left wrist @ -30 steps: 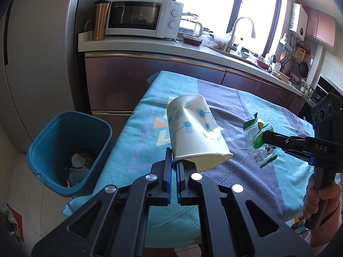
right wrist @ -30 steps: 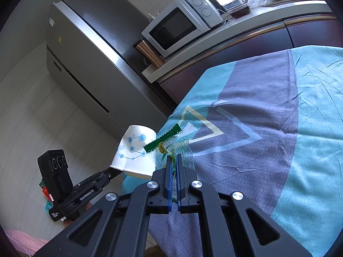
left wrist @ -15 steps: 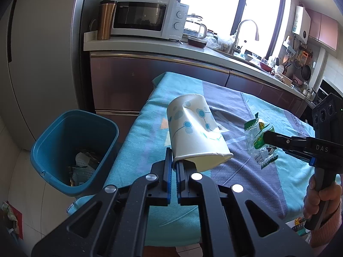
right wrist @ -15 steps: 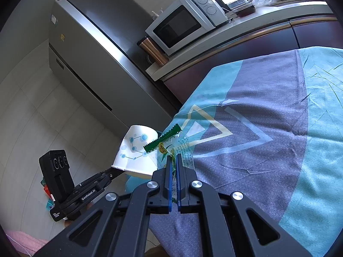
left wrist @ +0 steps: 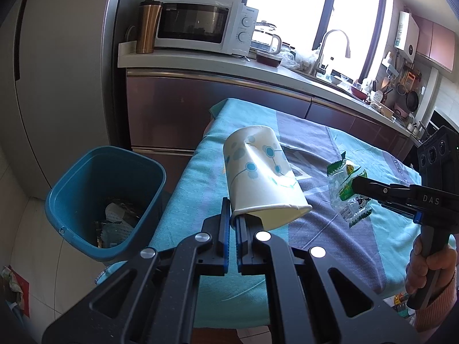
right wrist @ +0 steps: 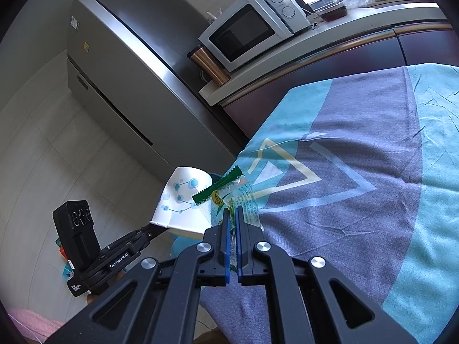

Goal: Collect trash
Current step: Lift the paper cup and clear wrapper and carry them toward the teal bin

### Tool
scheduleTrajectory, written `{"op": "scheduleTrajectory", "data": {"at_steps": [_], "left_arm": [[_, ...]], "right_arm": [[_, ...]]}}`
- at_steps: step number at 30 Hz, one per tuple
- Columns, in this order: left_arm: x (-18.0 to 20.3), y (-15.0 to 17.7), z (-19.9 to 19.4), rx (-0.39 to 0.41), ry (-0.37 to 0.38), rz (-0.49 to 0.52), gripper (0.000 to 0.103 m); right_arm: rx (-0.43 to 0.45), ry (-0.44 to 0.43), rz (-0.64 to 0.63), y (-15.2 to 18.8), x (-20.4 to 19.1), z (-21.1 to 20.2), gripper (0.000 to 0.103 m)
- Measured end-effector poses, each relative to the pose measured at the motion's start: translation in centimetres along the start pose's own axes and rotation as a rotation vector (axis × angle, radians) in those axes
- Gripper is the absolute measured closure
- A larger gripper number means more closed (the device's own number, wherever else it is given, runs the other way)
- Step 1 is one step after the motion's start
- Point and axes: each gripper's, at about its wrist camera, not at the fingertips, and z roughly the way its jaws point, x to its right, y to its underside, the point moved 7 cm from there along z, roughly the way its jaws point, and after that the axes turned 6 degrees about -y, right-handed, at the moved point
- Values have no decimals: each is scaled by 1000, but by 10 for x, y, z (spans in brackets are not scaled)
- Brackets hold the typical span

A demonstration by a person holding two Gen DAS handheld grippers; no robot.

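White microwave (left wrist: 200, 24) on counter, copper tumbler (left wrist: 147, 25) beside it, grey fridge (right wrist: 120, 66), patterned tablecloth (right wrist: 373, 172)

1. The left gripper (left wrist: 233, 220) is built of matte black linkage arms, with blue pads lining its fingers.
2. Round silver screws are set along its arms.
3. The right gripper (right wrist: 234, 215) is made alike; "DAS" is printed in white on its side.
4. The right hand (left wrist: 427, 261) is bare-skinned, with a pink ribbed sleeve at the wrist.
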Motion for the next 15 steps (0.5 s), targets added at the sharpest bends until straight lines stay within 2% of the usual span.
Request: {"op": "scheduleTrajectory", "data": {"at_steps": [15], "left_arm": [[-9,0,-5,5,-11,-14,99]], "right_arm": [[-12,-14,-13,-1,-7,7,101]]}}
